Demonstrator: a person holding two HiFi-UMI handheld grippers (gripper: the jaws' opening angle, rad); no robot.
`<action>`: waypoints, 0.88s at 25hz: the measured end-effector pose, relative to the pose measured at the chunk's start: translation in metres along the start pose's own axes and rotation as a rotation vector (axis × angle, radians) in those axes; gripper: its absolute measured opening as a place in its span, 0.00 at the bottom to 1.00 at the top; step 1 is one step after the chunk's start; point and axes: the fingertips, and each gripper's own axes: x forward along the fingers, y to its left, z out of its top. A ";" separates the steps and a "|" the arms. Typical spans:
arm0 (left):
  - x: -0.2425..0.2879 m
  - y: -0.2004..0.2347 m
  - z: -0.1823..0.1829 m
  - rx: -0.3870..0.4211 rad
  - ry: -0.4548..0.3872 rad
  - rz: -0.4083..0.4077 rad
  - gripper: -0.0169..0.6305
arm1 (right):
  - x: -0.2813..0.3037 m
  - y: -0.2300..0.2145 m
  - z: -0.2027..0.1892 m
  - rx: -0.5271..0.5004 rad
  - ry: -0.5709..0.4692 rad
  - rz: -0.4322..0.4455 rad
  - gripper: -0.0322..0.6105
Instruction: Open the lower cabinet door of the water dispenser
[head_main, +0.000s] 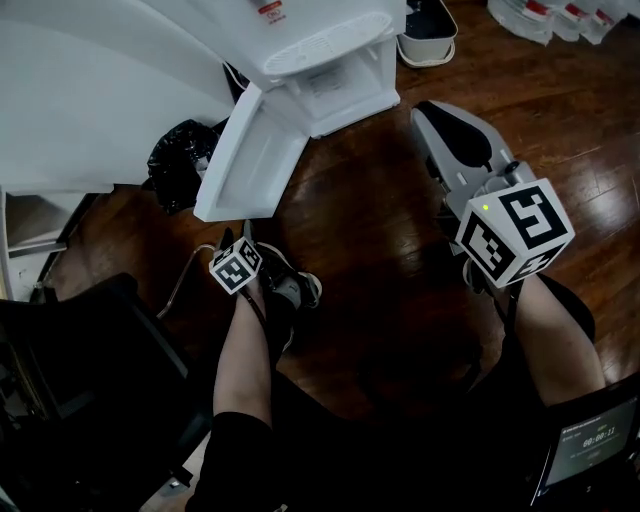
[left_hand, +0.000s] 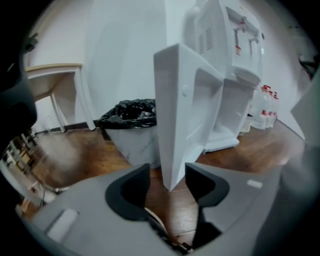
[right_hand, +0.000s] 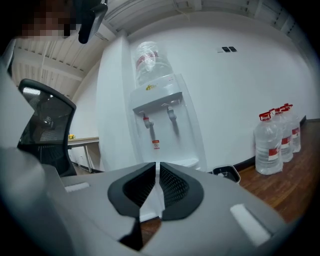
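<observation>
Straddling the free edge of the lower cabinet door (left_hand: 175, 115), your left hand-held gripper (left_hand: 167, 186) stood released, pads not pinching | door hung swung out from the water dispenser (right_hand: 162, 125) | your right hand-held gripper (right_hand: 157, 187) was clenched, empty | judged: nudge along the hinge arc, no prying.

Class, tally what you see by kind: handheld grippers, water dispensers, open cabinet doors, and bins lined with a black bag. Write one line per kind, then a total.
grippers: 2 (left gripper, right gripper)
water dispenser: 1
lower cabinet door, open: 1
bin lined with a black bag: 1
Total: 5
</observation>
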 end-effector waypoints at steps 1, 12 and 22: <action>0.008 -0.001 0.000 0.051 0.011 -0.023 0.43 | 0.001 0.000 -0.002 0.004 0.003 0.004 0.09; 0.033 -0.020 0.006 0.154 0.024 -0.080 0.40 | 0.013 0.004 -0.023 0.044 0.063 0.029 0.09; -0.011 -0.087 -0.037 0.204 0.068 -0.174 0.40 | 0.015 0.007 -0.014 0.049 0.012 0.034 0.09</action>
